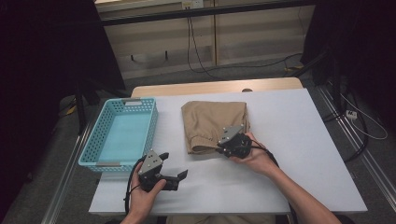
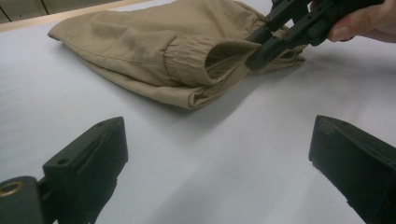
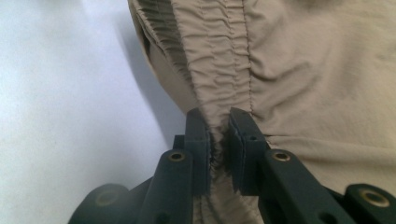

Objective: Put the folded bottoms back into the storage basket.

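Your right claw (image 3: 218,140) pinches the trousers' (image 1: 212,122) six-o'clock waistband for lifting, while your left claw (image 1: 175,165) waits open.

A white-topped rectangular desk (image 1: 289,154) with a pale wooden strip along its far edge (image 1: 215,87) stands on a grey carpeted floor (image 1: 261,71). Behind it runs a light beige panelled wall (image 1: 252,32), crossed near its top by a dark horizontal bar (image 1: 205,12). A black cable (image 1: 192,46) hangs down the wall and trails across the floor. Dark, unlit masses close in on both sides, left (image 1: 42,56) and right (image 1: 355,42). Metal rails (image 1: 348,133) run along the floor to the right of the desk, with a white cable (image 1: 369,126) lying beside them. The light is dim and falls mainly on the desk top.
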Motion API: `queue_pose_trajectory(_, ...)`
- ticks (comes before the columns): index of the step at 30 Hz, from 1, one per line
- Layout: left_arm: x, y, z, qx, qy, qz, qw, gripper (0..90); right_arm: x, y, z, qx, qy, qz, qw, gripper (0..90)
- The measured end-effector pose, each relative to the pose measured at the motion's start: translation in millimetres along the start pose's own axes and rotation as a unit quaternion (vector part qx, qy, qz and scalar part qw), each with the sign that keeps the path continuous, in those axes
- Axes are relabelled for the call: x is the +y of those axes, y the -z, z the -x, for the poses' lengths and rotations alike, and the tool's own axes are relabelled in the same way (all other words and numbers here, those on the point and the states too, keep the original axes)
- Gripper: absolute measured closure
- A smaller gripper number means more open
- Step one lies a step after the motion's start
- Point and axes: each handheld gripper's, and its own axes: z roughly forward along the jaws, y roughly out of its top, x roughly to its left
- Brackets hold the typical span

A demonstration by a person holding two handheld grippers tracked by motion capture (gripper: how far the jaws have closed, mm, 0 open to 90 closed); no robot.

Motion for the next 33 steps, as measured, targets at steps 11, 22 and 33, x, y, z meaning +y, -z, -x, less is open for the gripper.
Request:
queue_pose_trajectory(11,11.0,-4.9,-0.7,0.001,-0.002,-0.005,1.0,5.4,1.6,10.6,-3.1,0.011,-0.011,0.011,0.9998,79.4)
queue_pose_trajectory(22,44.0,-15.8,-17.3,0.018,-0.004,-0.007,0.9998,7.8,0.9,17.9,-11.5,0.026,-0.021,0.018,0.9993,79.4)
queue_pose_trajectory(33,68.4,-39.9,-43.1,0.036,0.028,-0.007,0.9989,8.8,-4.5,29.2,-21.3,0.036,-0.027,0.03,0.9985,79.4)
